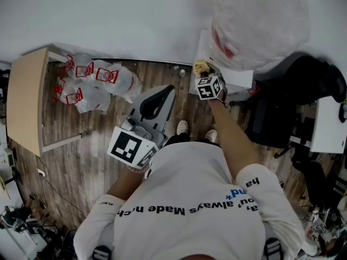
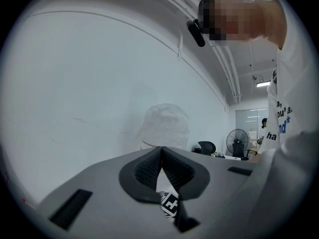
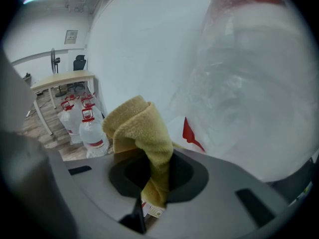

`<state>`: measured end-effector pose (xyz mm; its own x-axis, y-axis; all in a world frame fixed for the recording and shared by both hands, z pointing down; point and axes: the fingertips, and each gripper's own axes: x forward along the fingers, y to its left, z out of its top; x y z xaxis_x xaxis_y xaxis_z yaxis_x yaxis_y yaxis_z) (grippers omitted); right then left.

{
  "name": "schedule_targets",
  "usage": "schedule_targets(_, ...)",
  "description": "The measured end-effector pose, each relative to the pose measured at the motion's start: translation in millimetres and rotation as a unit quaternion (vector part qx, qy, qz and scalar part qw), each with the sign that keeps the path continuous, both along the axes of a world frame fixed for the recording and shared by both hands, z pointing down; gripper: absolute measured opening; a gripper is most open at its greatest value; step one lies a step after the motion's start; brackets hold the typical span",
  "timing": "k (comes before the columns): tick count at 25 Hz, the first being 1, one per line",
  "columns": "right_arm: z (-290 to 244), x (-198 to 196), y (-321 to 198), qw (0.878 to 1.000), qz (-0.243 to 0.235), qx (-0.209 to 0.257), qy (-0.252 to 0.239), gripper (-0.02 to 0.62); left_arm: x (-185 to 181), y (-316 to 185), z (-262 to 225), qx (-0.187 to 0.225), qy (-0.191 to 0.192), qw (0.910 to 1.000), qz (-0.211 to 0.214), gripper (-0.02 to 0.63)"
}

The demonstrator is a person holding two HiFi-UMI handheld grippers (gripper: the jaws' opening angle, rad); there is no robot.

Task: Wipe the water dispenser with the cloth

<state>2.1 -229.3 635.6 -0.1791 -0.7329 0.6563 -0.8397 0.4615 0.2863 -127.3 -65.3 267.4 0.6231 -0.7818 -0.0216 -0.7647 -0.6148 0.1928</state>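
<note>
At the far left a pale wooden bench (image 1: 26, 99) stands against the wall, and just beside it a cluster of clear water jugs (image 1: 100, 80) with red handles sits on the plank floor (image 1: 81, 167). Nearer the middle the left gripper (image 1: 162, 95) is held low over the floor, well apart from the dispenser. Its fingers (image 2: 149, 166) are pressed together at the tips with nothing between them, and they point at the white wall. To the right of it the right gripper (image 1: 207, 71) is stretched forward on an extended arm, its fingers (image 3: 182, 176) clamped on a folded yellow cloth (image 3: 142, 131). The cloth rises above them in a thick fold, and a small label hangs from its lower end. The cloth is held up at the near left corner of the water dispenser (image 1: 233, 79), right under the big bottle (image 1: 260, 20) that stands on top, wrapped in clear plastic – whether cloth and dispenser touch cannot be told. Further right, beside the dispenser, stands a black chair (image 1: 312, 83)
</note>
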Motion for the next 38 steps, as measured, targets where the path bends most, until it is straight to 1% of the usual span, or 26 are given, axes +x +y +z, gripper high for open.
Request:
schedule_targets(21, 3.5, -4.2, 32.6, 1.000, -0.007, -0.004, 0.005, 0.061, 8.7, -0.2, -3.2, 0.004, 0.005, 1.0000, 0.007, 0.020)
schedule_targets(28, 4.0, -4.9, 35.2, 1.000, -0.007, -0.003, 0.007, 0.061, 9.6, -0.9, -4.7, 0.006, 0.004, 0.9999, 0.008, 0.020)
schedule_targets(31, 3.8, -4.7, 34.3, 1.000, 0.000, -0.013, -0.001, 0.061, 9.7, -0.1, -7.0, 0.008, 0.004, 0.9999, 0.009, 0.020)
schedule_targets(33, -0.1, -3.7, 33.0, 1.000, 0.010, -0.017, -0.019, 0.061, 10.0, 0.9, -8.6, 0.010, 0.004, 0.9999, 0.009, 0.020)
schedule_targets(35, -9.5, -1.3, 30.9, 0.999, 0.019, -0.006, -0.033, 0.061, 10.3, 1.6, -9.4, 0.010, 0.004, 0.9999, 0.010, 0.020)
schedule_targets(38, -26.7, 4.3, 25.1, 0.998, 0.029, 0.024, -0.041, 0.061, 10.5, 1.5, -9.2, 0.010, 0.005, 0.9999, 0.011, 0.020)
